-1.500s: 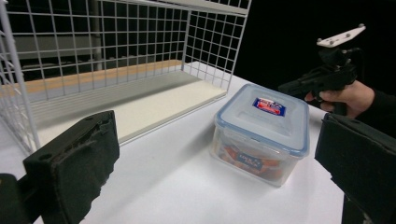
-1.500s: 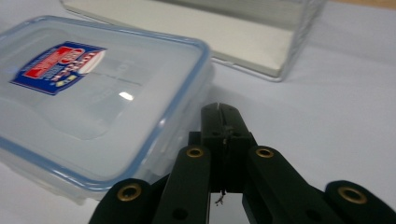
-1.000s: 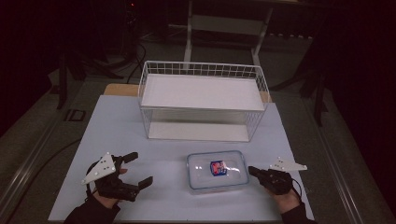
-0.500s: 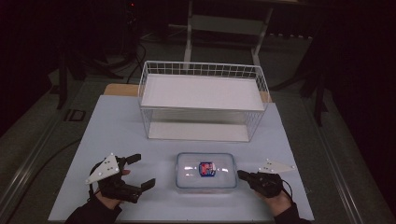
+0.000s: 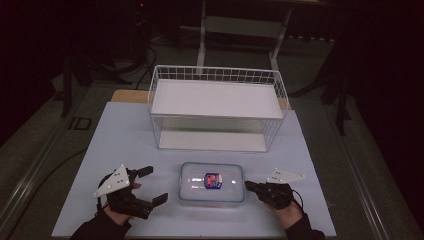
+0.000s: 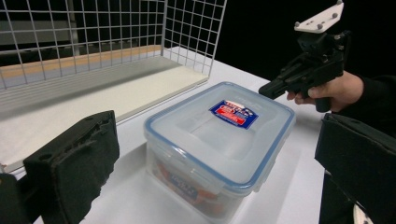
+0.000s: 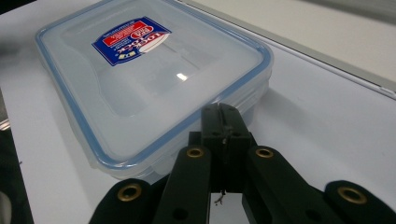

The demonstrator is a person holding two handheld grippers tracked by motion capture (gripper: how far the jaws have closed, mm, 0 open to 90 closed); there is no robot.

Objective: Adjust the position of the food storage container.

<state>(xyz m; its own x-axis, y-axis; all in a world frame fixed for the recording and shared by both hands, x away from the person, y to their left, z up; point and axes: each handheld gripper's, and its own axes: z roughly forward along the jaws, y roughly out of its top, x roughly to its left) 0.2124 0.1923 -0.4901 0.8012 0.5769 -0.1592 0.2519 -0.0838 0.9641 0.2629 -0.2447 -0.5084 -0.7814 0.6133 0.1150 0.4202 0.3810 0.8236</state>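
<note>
Clear plastic box [image 5: 212,183] with blue-rimmed lid, standing near front edge of white table [image 5: 120,140], midway between both grippers. Lid seated flat, red-and-blue label on top. Contents: red-and-blue packaging dimly visible through side wall in left gripper view; kind not discernible.

Wire basket [image 5: 216,107] behind box, well apart from it, with bare strip of table between. White board lying across basket's upper level, white floor below; nothing else seen inside.

Left gripper [image 5: 150,185] left of box, apart from it, jaws spread wide and pointing toward box; box [image 6: 219,144] framed between them in left gripper view, untouched. Open table remaining between left gripper and box's left wall.

Right gripper [image 5: 248,185] at box's right end, jaws pressed together, nothing pinched. Closed tip at lid's rim at right edge in high view; in right gripper view, tip [image 7: 223,122] level with rim at box's [image 7: 149,74] near corner. Contact or narrow gap: cannot tell.

Free table to right of right hand and along both sides of basket. Floor dark beyond table edges.
</note>
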